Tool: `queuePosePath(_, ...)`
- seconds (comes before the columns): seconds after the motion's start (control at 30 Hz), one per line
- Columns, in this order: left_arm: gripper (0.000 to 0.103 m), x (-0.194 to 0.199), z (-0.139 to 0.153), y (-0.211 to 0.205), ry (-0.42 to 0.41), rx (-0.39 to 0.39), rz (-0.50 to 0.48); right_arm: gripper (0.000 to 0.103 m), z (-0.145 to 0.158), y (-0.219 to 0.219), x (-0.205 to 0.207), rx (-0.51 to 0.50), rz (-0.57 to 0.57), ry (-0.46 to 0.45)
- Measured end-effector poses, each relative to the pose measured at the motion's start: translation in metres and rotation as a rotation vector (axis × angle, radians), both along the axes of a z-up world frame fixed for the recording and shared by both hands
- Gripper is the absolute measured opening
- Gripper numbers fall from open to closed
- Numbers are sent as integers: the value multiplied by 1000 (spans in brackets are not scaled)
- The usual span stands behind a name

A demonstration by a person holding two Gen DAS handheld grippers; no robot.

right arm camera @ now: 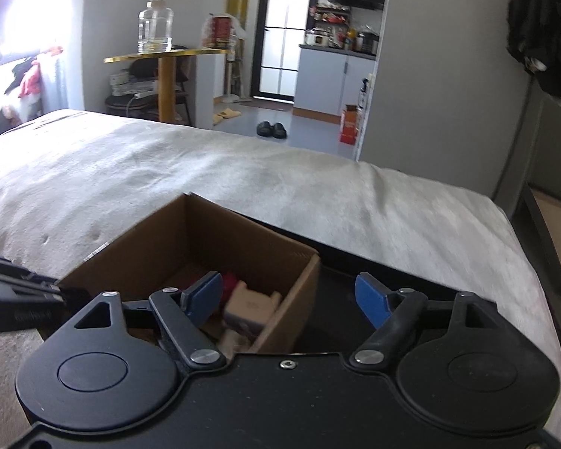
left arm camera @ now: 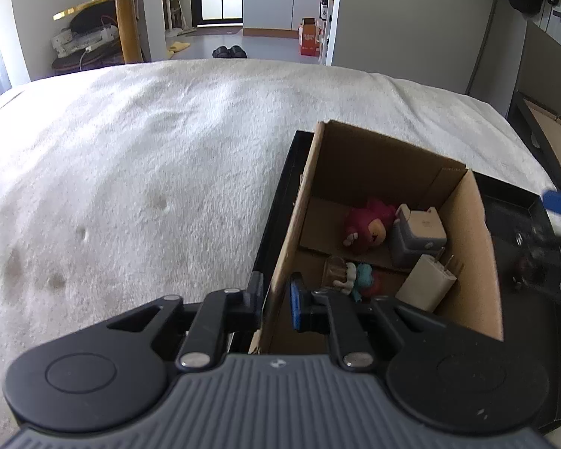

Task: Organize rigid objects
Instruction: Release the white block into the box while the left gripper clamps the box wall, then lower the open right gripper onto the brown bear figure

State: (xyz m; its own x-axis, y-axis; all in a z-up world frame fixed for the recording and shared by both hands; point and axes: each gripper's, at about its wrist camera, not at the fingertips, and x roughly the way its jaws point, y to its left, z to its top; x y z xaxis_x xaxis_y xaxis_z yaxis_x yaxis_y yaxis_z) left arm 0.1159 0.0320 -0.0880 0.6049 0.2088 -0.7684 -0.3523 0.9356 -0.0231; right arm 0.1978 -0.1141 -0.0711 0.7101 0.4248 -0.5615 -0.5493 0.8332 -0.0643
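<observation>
So the cardboard box (left arm camera: 392,232) is the anchor here. It sits in a black tray (left arm camera: 276,217) on the bed (left arm camera: 131,168), and the rigid bits are already down inside it: a red figure (left arm camera: 368,226) toward the far end, a grey-and-white adapter (left arm camera: 417,234) just beside it, a white charger (left arm camera: 426,280) with its prongs pointing up nearer the camera, and a small teal figure (left arm camera: 364,280) next to something clear that I can't make out.

The left claw (left arm camera: 276,301) is right at the box's near-left wall, and that wall runs between its two fingers, one outside the box, the blue-padded one inside. The fingers look close together with the cardboard in the gap, so my read is it's pinching the wall to steady the box, though I can't swear the pads are actually pressing.

The right claw (right arm camera: 291,297) is over the box's right wall, spread wide, holding nothing. Its left finger hangs above the box's inside, its right finger above the tray outside the box. The box's long axis runs away from both cameras.

Nothing loose is visible on the bed outside the box, so I'd guess the sorting is nearly done. The left is the claw in contact with the box.
</observation>
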Motion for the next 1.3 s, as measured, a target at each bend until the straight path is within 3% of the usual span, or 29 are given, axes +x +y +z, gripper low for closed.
queuePosePath(0.07, 20, 2, 4, -2, -1, 3, -7, 83, -2, -8, 0, 11, -23, 21)
queuePosePath(0.3, 66, 8, 10, -13, 8, 52, -1, 88, -8, -34, 1, 26, -98, 70)
queuePosePath(0.4, 74, 11, 11, -20, 10, 74, -3, 89, -11, -44, 1, 36, -115, 80)
queuePosePath(1.03, 79, 27, 11, -55, 40, 153, -50, 90, -37, -91, 19, 66, -222, 153)
queuePosePath(1.3, 79, 30, 10, -61, 54, 191, -45, 60, -60, -105, 33, 95, -248, 224)
